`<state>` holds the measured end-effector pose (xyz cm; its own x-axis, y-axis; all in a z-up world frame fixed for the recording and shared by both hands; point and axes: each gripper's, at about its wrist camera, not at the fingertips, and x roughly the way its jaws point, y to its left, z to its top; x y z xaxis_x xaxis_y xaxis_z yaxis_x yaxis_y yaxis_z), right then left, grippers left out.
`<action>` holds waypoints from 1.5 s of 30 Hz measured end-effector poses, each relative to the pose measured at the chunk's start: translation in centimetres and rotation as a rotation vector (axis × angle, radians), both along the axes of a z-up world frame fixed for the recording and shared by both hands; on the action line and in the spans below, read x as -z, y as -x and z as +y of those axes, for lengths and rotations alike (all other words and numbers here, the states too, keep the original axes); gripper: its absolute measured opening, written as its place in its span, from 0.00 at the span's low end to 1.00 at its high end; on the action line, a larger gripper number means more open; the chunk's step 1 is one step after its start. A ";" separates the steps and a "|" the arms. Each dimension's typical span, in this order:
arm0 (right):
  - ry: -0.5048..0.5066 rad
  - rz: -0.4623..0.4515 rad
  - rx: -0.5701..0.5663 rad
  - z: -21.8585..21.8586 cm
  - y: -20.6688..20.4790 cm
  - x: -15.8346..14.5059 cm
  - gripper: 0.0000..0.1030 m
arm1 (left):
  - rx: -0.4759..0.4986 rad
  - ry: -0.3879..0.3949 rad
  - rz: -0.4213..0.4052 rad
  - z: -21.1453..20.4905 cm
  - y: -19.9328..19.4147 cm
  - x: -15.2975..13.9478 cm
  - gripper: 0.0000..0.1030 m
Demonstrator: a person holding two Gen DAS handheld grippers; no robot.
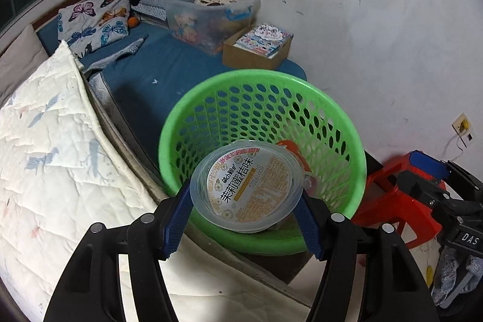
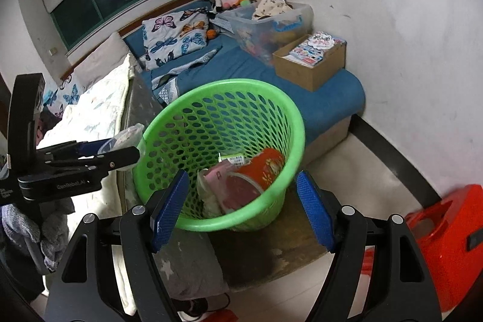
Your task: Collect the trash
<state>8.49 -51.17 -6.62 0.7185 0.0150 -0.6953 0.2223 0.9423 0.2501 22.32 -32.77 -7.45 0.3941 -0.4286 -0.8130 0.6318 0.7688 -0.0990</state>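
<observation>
A: What is the left claw [image 1: 246,201] doing?

B: Its blue pads [image 1: 178,219] are clamped on either side of a clear plastic cup [image 1: 246,190], gripping it at the rim. The jaws stand about as wide as the cup itself.

A: Where is the cup?

B: Held over the near edge of the green basket [image 1: 347,141], partly above its opening. Seen from the right wrist, the cup [image 2: 120,138] sits just beside the basket's left rim [image 2: 217,227].

A: How does the cup look?

B: Round and translucent, its top sealed with a printed film in white and yellow bearing Chinese characters. It is tipped so the film faces the camera.

A: And the right claw [image 2: 243,204]?

B: Spread wide with nothing between its pads [image 2: 169,207]. It hangs above the basket's near rim, touching nothing I can see.

A: Anything in the basket?

B: A red instant-noodle cup [image 2: 262,171] lying on its side, some pink wrapping [image 2: 217,177], and a small labelled packet [image 2: 234,160]. The basket stands on the floor against the bed [image 2: 302,86], with a red stool [image 2: 446,240] to its right.
</observation>
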 end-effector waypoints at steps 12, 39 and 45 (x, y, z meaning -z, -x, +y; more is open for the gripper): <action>-0.016 -0.024 -0.051 2.8 0.8 -1.1 0.72 | -0.039 0.025 -0.063 3.6 1.7 -2.2 0.74; 0.093 -0.030 -0.395 23.2 2.4 -5.2 0.91 | -0.586 0.008 -0.274 30.2 14.3 -8.5 0.92; 0.123 -0.050 -0.397 24.9 3.2 -5.6 0.93 | -0.661 0.042 -0.304 32.7 16.4 -8.9 0.92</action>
